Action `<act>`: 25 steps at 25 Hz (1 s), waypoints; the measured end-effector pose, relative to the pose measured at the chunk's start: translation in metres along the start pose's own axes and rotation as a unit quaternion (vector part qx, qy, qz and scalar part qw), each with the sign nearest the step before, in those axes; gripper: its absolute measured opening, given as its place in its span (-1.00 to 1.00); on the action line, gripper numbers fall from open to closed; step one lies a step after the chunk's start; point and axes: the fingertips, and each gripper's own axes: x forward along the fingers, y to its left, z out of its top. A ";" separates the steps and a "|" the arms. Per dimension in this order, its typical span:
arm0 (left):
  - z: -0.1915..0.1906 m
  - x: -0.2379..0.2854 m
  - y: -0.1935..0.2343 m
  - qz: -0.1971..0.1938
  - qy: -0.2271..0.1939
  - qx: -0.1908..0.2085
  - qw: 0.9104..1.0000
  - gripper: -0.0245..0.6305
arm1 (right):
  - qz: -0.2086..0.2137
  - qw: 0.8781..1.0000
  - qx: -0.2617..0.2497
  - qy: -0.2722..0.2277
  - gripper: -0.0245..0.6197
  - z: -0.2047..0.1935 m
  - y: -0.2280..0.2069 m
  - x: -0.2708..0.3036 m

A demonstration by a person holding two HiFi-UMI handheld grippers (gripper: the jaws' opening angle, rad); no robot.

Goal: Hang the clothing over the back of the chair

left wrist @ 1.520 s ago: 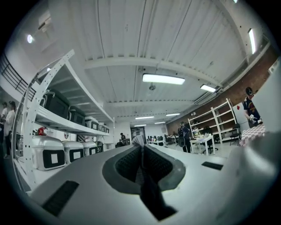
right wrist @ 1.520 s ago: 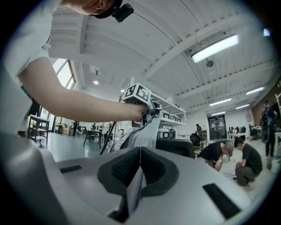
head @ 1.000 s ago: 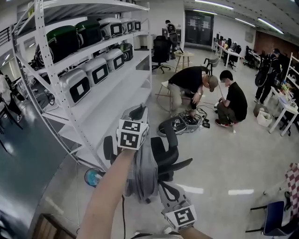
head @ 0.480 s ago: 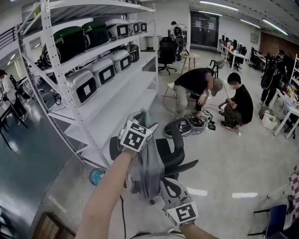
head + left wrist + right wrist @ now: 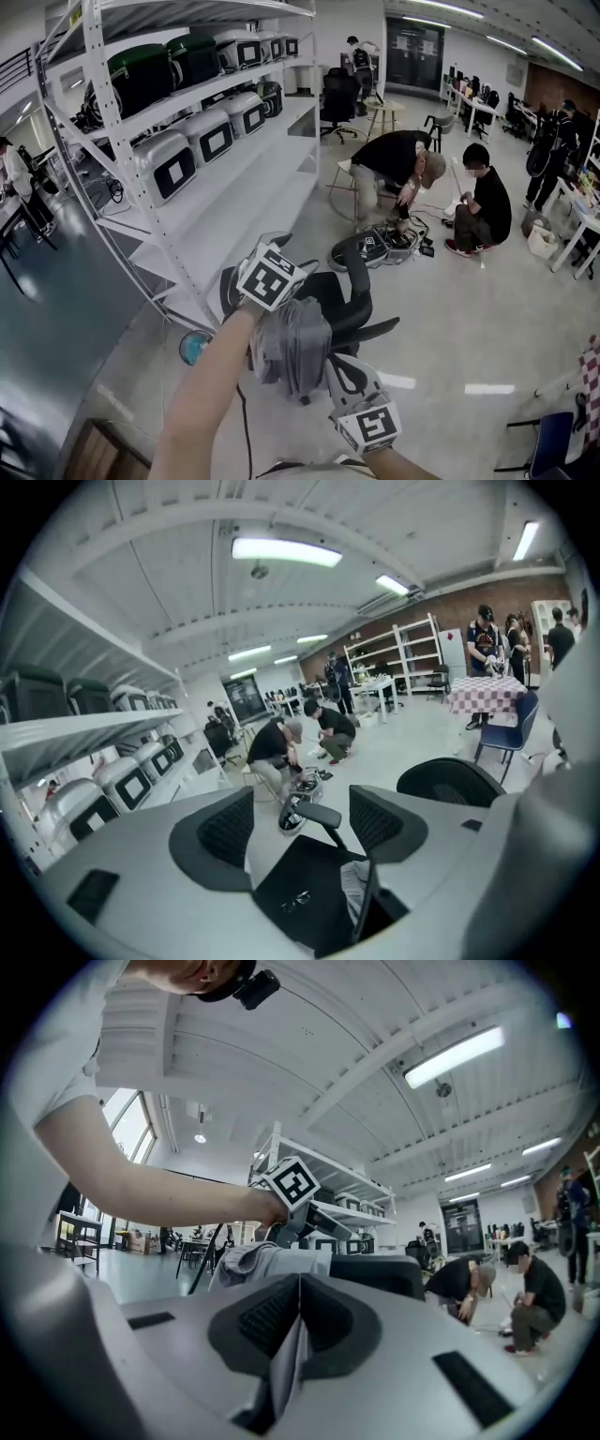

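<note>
Grey clothing (image 5: 292,339) lies bunched over the back of a black office chair (image 5: 352,314). My left gripper (image 5: 274,258) hovers just above the heap, its jaws opening. In the left gripper view nothing sits between its pads (image 5: 225,832); I look down past them at the chair seat (image 5: 300,892) and a strip of grey cloth (image 5: 354,892). My right gripper (image 5: 336,367) is low behind the chair. In the right gripper view it (image 5: 298,1312) is shut on a thin fold of the clothing (image 5: 272,1260), which drapes over the chair back (image 5: 384,1274).
A tall white shelving rack (image 5: 234,169) with grey and green boxes stands to the left of the chair. Two people (image 5: 422,183) crouch over gear on the floor beyond it. A blue chair (image 5: 553,441) stands at the lower right, and a second black chair (image 5: 450,780) is nearby.
My left gripper has opened, let go of the clothing and sunk lower. The clothing, held up high before, has dropped into a heap on the chair back. The right gripper has stayed put.
</note>
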 end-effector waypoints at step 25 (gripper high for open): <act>-0.039 -0.194 -0.110 0.179 -0.250 -0.160 0.938 -0.88 | 0.023 1.000 0.016 -0.012 -0.88 0.004 0.010 -0.021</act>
